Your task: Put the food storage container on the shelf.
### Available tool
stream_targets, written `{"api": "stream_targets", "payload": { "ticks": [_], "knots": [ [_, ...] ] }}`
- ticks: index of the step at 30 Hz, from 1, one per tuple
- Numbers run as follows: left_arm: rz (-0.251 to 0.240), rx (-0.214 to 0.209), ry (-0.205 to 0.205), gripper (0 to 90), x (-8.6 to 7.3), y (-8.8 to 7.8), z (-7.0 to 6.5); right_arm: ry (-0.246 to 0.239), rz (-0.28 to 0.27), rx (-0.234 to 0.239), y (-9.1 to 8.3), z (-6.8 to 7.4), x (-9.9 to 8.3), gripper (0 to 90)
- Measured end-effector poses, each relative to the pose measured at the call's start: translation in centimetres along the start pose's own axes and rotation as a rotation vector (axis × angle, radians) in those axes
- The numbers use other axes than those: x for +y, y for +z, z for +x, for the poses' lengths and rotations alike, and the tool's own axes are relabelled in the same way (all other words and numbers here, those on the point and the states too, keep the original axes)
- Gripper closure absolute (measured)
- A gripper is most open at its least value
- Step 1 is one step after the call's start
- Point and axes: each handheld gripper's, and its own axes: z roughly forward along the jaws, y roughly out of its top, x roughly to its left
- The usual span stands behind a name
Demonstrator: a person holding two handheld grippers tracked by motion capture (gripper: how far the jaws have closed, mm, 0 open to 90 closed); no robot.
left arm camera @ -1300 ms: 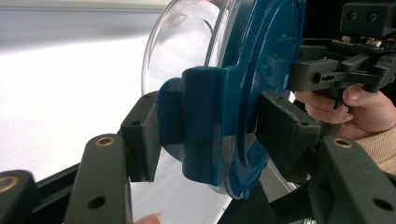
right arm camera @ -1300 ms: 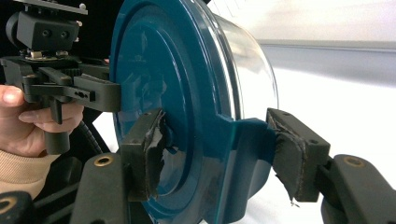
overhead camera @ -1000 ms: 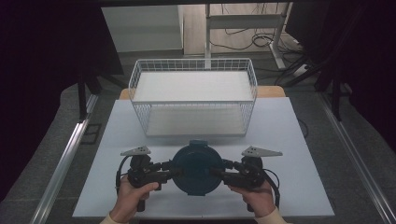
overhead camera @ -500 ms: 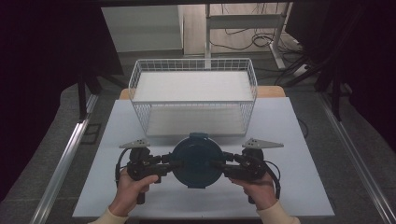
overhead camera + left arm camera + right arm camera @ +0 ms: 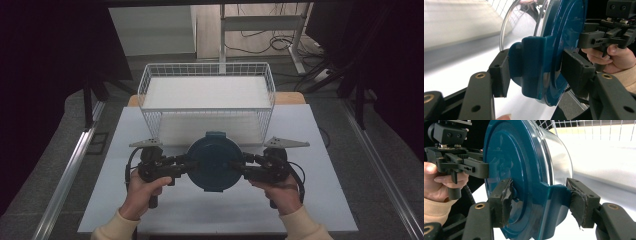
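Two hands come in from the bottom of the high view, one on each side, and each holds a black gripper that points inward toward the middle. The left gripper (image 5: 181, 165) is clamped on the left side tab of a round container (image 5: 215, 161) with a dark blue lid. The right gripper (image 5: 246, 167) is clamped on the tab on the other side. In the left gripper view, the two black pads (image 5: 500, 72) press on the blue tab from both sides, and the clear wall of the container curves away behind the lid. In the right gripper view, the worn pads (image 5: 577, 203) squeeze the other blue tab the same way. The left hand (image 5: 142, 192) wraps around its handle, and the right hand (image 5: 281, 192) does too, with cream sleeves at the wrists. The container sits between the two grippers, over the near part of the white table (image 5: 325, 200). Right behind it stands a white wire basket (image 5: 207, 107), very close to the far edge of the lid. Past the table there is a grey floor with some cables (image 5: 280, 42) lying on it.
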Motion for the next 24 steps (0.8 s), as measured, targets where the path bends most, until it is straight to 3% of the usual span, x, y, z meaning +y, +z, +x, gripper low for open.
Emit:
{"api": "stream_targets", "payload": {
  "ticks": [24],
  "knots": [
    [-0.040, 0.010, 0.041, 42.9, 4.2, -1.1, -1.0, -0.044, -0.053, 0.015, -0.8, 0.1, 4.3, 40.3]
  ]
}}
